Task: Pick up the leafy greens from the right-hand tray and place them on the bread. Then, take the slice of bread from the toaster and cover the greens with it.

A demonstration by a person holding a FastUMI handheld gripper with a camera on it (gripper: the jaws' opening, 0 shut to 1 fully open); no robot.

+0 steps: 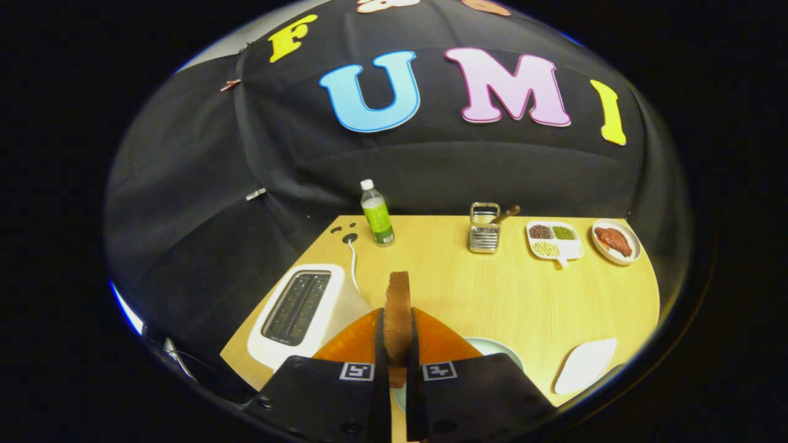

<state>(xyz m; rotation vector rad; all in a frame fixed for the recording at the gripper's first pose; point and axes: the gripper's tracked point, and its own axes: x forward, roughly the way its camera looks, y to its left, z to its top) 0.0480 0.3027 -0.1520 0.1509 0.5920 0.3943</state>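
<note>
Bread slice point(398, 314) clamped in hand-held gripper point(397, 363)

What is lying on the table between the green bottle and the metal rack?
Nothing: in the gripper view the wooden table is bare between the green bottle and the metal rack. The gripper is shut on the bread slice.

This is looking like a staged kitchen corner set up inside a recording booth: black cloth is hanging as the wall behind a light wooden tabletop point(492, 295). A white two-slot toaster point(301, 314) is sitting on it with its white cord point(353, 261) running back to a socket. Along the far edge are standing a clear plastic bottle with a green label point(377, 213), a small metal rack point(484, 229), a white divided dish of dry foods point(553, 240) and a round white plate of reddish meat point(615, 241)
</note>
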